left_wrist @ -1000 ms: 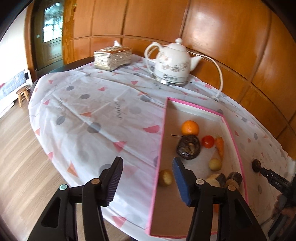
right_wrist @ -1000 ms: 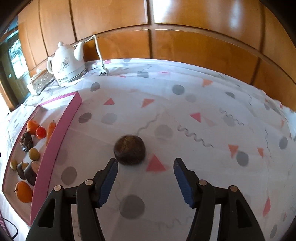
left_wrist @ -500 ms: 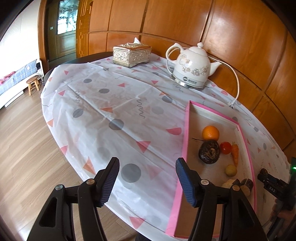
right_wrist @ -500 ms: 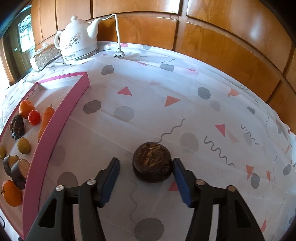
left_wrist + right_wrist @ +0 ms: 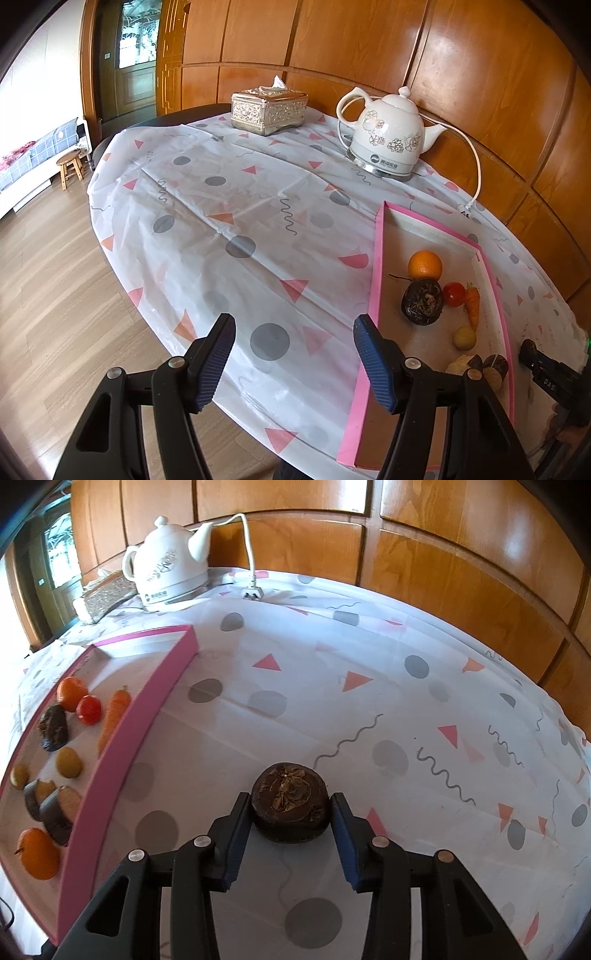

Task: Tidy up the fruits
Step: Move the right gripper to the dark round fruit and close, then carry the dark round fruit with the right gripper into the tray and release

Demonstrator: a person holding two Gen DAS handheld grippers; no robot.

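Observation:
A round dark brown fruit (image 5: pixel 290 806) rests on the patterned tablecloth, right of the pink-rimmed tray (image 5: pixel 147 709). My right gripper (image 5: pixel 290 800) is closing on it, and both pads touch its sides. The tray (image 5: pixel 376 280) holds an orange (image 5: pixel 424 264), another dark fruit (image 5: pixel 422 301), a tomato (image 5: pixel 454 294), a carrot (image 5: pixel 472 304), a small yellow fruit (image 5: pixel 464 337) and several more pieces. My left gripper (image 5: pixel 294 325) hangs over the cloth just left of the tray. Its jaws are opening with nothing between them.
A white kettle (image 5: pixel 386 142) and a silver tissue box (image 5: pixel 269 107) stand at the back of the table, and the kettle's cord ends in a plug (image 5: pixel 252 590) on the cloth. The table's rounded edge drops to the wooden floor (image 5: pixel 55 295) on the left.
The right gripper came forward around the dark fruit and narrowed until its pads met the sides. The left gripper swung left, off the tray and over the cloth, and widened.

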